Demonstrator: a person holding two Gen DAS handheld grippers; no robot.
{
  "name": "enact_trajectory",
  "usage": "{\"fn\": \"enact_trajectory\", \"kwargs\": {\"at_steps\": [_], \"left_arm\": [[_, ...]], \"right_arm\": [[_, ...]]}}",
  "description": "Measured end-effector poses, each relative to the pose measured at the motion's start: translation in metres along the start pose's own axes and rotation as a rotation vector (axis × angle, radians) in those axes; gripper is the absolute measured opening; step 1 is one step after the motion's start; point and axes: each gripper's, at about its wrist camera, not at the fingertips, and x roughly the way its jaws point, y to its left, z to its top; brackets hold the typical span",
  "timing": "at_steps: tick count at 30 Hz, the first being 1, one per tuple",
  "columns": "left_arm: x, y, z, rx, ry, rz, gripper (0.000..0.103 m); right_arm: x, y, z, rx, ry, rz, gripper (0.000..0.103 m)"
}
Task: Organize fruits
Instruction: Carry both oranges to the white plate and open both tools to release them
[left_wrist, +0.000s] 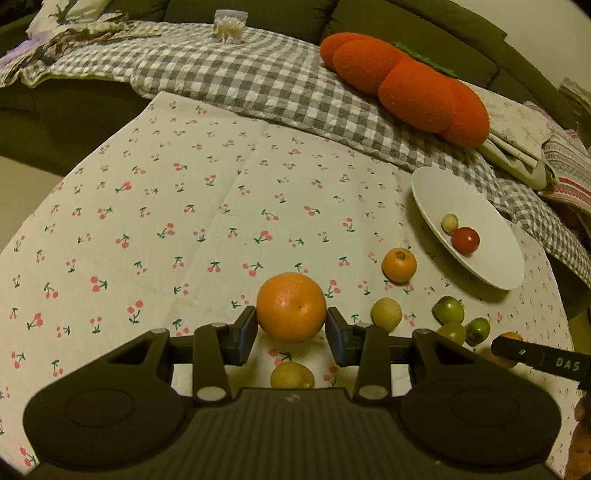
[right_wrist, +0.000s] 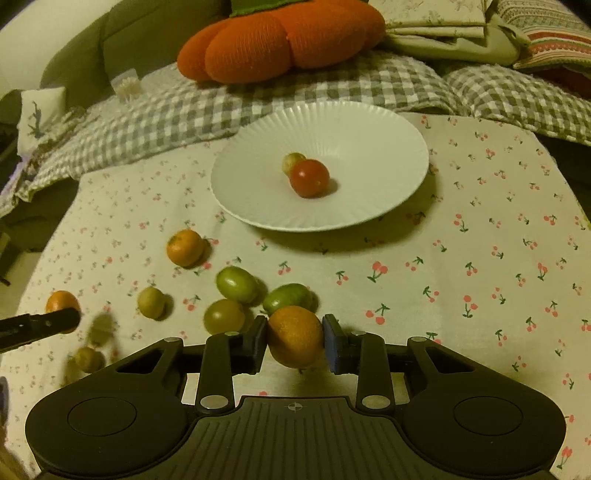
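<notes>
**Both grippers on oranges**

The left gripper (left_wrist: 291, 330) has its jaws against the sides of a large round orange (left_wrist: 291, 307). The right gripper (right_wrist: 294, 343) clamps a smaller orange citrus (right_wrist: 295, 336). Beyond the right jaws sits a white ribbed plate (right_wrist: 369, 125) holding a red tomato (right_wrist: 309, 178); green fruits (right_wrist: 236, 284) lie just left.

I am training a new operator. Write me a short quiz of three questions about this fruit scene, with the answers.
1. True or false: the white plate holds three fruits.
2. The left hand-held gripper is closed on: A) a big orange, B) a green fruit, C) nothing.
3. What does the right hand-held gripper hold?

Key: 1 false, it holds two; 2 A; 3 an orange.
</notes>
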Motion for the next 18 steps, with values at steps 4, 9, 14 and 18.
{"fn": "enact_trajectory", "kwargs": {"at_steps": [4, 9, 14, 18], "left_arm": [[0.000, -0.006, 0.001, 0.023, -0.007, 0.001, 0.038], [-0.002, -0.021, 0.002, 0.071, -0.027, -0.001, 0.038], [-0.007, -0.043, 0.005, 0.139, -0.061, -0.010, 0.038], [-0.009, -0.059, 0.006, 0.196, -0.075, -0.011, 0.038]], "right_arm": [[-0.008, -0.002, 0.002, 0.017, -0.013, 0.030, 0.030], [-0.019, -0.008, 0.008, 0.046, -0.043, 0.052, 0.030], [-0.022, -0.016, 0.011, 0.071, -0.056, 0.058, 0.030], [-0.026, -0.019, 0.013, 0.080, -0.067, 0.064, 0.030]]}}
